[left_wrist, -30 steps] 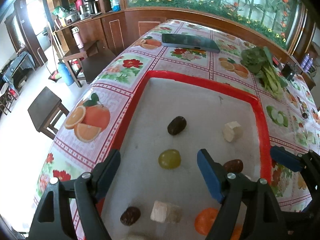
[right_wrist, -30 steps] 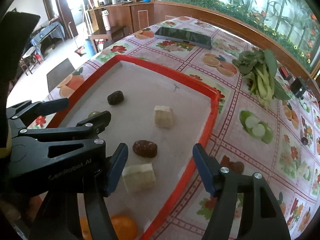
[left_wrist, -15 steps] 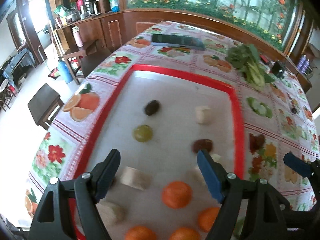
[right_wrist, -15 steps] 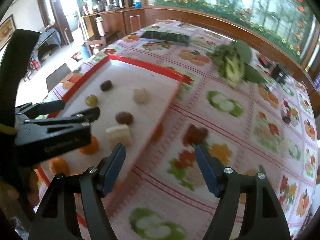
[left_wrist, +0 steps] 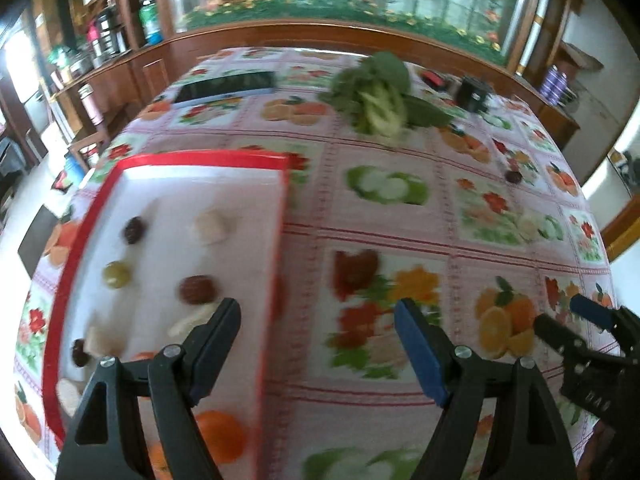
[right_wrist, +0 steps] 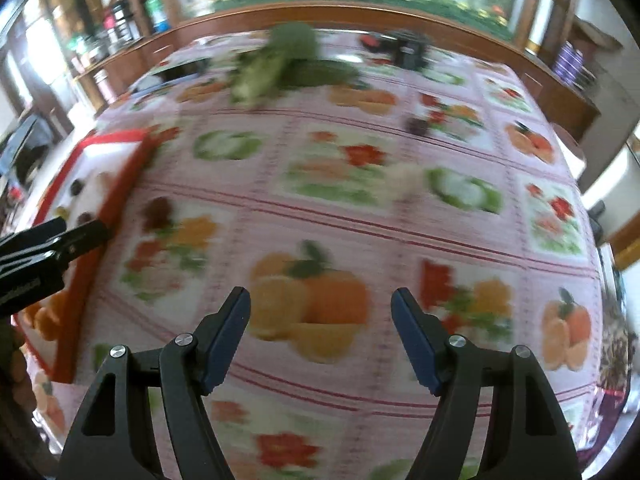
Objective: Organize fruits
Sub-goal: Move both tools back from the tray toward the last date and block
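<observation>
A red-rimmed white tray holds loose fruit: a green grape, dark dates, pale banana pieces and oranges. My left gripper is open and empty, over the tray's right rim and the tablecloth. My right gripper is open and empty over the printed tablecloth, right of the tray. A small dark fruit and a pale piece lie loose on the cloth. Both views are motion-blurred.
Leafy greens lie at the far side, with a dark tablet to their left and a small black box to their right. The fruit-print tablecloth covers the table. Chairs stand beyond the left edge.
Both grippers have swung right and pulled back from the tray; the tray now sits at the left of both views. Both stay open and empty.
</observation>
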Motion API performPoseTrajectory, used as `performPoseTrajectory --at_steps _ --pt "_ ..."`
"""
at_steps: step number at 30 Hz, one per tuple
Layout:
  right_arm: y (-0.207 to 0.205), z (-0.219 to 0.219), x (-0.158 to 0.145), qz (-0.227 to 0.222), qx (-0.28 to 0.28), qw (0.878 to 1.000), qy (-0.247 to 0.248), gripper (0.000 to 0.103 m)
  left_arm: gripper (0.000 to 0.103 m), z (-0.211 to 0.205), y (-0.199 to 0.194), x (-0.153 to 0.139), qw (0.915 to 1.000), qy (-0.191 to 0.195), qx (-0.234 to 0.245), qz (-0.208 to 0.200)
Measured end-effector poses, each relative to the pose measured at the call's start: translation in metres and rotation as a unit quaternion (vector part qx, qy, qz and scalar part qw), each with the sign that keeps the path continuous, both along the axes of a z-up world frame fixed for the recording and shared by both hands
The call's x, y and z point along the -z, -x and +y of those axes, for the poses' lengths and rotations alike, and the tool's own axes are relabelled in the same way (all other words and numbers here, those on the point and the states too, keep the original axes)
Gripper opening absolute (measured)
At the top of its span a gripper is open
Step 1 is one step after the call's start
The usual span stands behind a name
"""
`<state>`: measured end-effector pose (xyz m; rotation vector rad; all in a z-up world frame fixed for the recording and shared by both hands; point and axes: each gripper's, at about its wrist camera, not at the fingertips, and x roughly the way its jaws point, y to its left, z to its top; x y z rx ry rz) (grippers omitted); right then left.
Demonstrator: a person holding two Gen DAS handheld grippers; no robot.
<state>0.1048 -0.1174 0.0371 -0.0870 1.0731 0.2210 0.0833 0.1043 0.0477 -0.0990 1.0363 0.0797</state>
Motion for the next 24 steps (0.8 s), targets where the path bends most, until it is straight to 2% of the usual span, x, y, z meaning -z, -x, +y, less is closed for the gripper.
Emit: performPoseTrajectory --at_steps 7,13,17,19,24 --pt "-0.006 -0.047 0.011 0.012 0.024 0.999 -0.018 0.073 0.081 -0.024 -0.026 0.021 0.9997 0.016 0.016 0.006" --pt "-0.014 -0.062 0.017 0.016 0.022 0.999 -0.031 0.073 0.080 -0.017 -0.035 0.037 0.9983 0.046 0.034 0.016" --pt "-0.034 -0.070 0.018 0.014 0.025 0.999 -0.044 0.073 0.079 -0.014 -0.034 0.036 0.9974 0.053 0.049 0.004" --pt "-0.046 -0.072 0.020 0.012 0.025 0.998 -0.048 0.073 0.078 -0.015 -0.035 0.037 0.9973 0.050 0.054 0.001" --pt "-0.088 -0.071 0.024 -0.002 0.020 0.999 -0.050 0.073 0.077 -0.023 -0.036 0.040 0.9978 0.013 0.065 -0.001"
